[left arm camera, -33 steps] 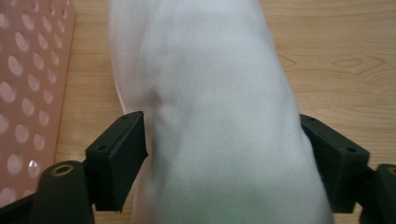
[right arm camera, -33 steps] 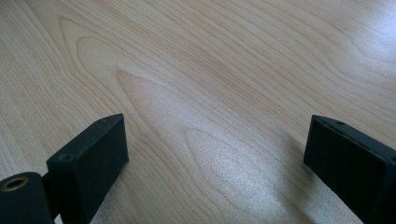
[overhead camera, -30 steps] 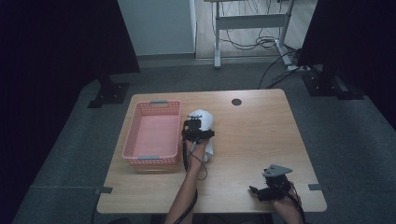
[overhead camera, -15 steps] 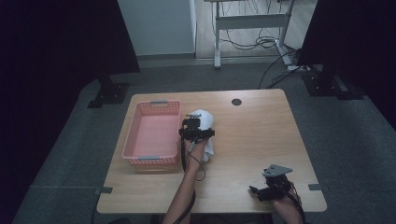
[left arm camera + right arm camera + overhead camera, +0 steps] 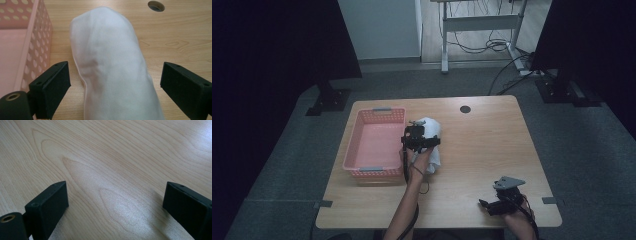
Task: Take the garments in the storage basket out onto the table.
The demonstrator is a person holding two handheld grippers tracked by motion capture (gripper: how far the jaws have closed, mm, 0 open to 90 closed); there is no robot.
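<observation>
Wooden table (image 5: 492, 150): pink basket (image 5: 374, 145), white cloth (image 5: 432, 131)

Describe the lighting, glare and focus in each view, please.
High view: dim, dark surroundings, slightly soft. Left gripper view: evenly lit, rolled white cloth sharp, pink perforated plastic basket near edge blurred. Right gripper view: pale glare on the light wooden table, soft jaw shadows.

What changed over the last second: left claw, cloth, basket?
The left claw has just been opening its jaws; they now straddle the white cloth without pressing it, and it barely shifted. The cloth stays beside the pink basket on the table. The right claw rests open, unmoved.
</observation>
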